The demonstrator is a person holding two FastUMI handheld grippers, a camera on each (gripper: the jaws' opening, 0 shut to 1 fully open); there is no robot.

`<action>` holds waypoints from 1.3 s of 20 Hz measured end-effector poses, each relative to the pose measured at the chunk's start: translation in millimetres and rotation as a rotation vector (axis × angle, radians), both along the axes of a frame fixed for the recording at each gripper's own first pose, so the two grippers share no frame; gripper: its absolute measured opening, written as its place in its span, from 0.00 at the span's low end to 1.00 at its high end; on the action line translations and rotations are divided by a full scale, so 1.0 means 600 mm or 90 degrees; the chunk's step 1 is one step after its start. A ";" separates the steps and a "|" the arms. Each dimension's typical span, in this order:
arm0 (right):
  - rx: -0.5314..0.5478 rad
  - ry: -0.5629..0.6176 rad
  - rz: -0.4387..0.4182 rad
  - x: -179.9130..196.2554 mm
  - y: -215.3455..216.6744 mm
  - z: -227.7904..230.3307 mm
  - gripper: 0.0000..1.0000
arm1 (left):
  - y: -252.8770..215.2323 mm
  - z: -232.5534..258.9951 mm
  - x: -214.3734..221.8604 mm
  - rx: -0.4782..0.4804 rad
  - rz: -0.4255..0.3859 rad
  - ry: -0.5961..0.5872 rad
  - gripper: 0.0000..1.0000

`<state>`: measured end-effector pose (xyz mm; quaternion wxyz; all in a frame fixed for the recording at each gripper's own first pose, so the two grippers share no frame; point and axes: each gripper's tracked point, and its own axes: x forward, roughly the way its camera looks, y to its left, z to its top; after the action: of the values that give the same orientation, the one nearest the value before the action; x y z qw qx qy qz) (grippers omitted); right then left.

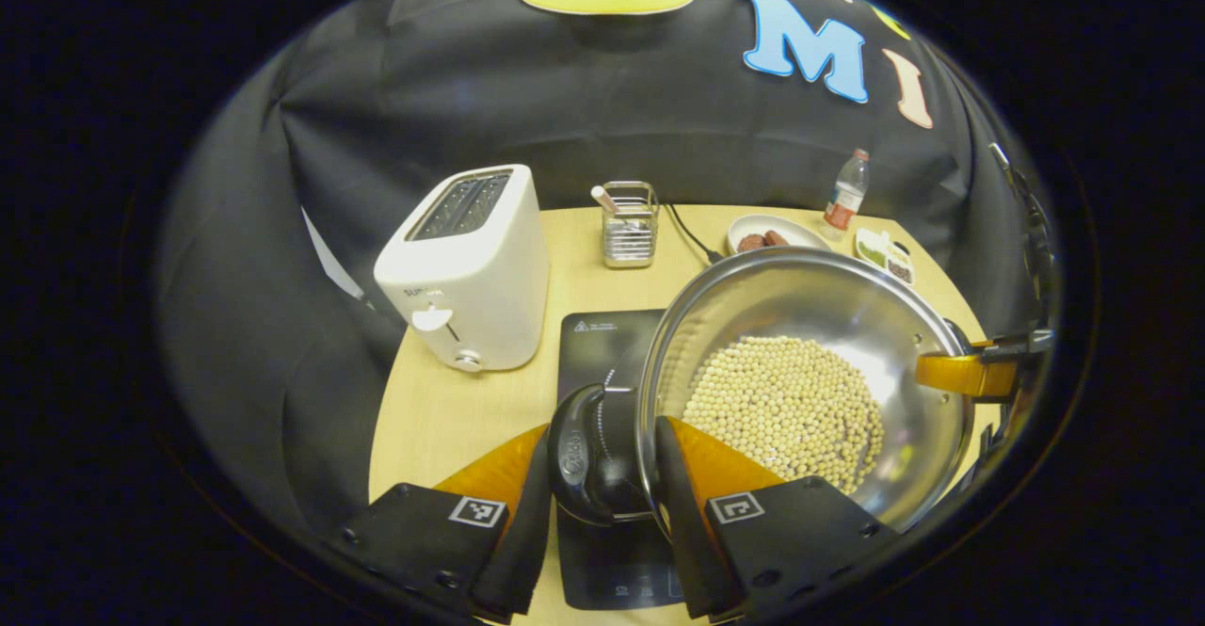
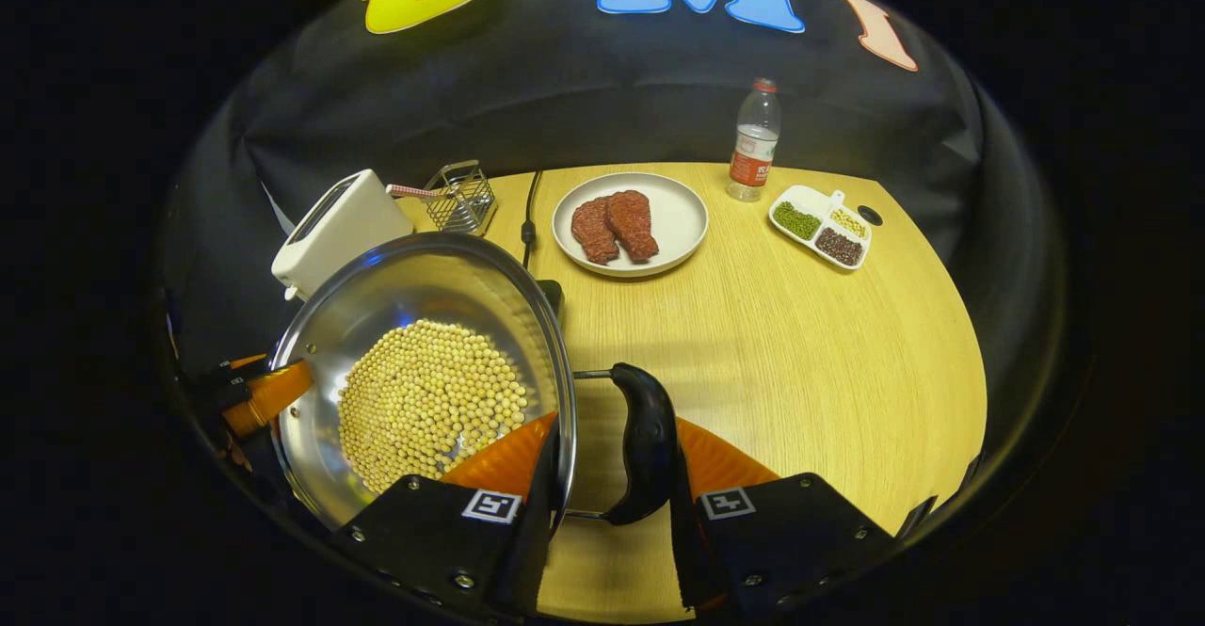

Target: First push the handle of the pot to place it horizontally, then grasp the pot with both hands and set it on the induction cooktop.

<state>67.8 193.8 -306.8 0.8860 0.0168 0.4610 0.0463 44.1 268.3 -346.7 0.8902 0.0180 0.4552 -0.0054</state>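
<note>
My left hand-held gripper [image 1: 602,475] clamped on pot [image 1: 810,325] handle, right hand-held gripper [image 2: 612,475] clamped on opposite handle [image 2: 645,442]. Pot partly above induction cooktop [image 1: 593,334], contact unclear. Risk: uneven lowering tilts pot, soybeans [image 2: 428,400] spill over counter [image 2: 800,353]; handle may pivot in grip.

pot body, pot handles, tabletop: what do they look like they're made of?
Pot: polished metal, likely stainless steel; the inner wall is mirror-bright and reflects the beans.
Handles: glossy black, probably moulded plastic, judging by the soft highlights.
Table: pale wood grain with a matte finish; solid wood or laminate can't be told.
</note>
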 end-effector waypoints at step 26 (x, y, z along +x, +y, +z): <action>0.031 0.024 -0.041 0.029 0.075 -0.055 0.55 | 0.021 -0.108 0.072 -0.008 -0.019 0.004 0.64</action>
<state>85.2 238.6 -339.7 0.8774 0.0541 0.4758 0.0287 87.1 280.8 -411.7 0.8886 0.0190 0.4578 -0.0218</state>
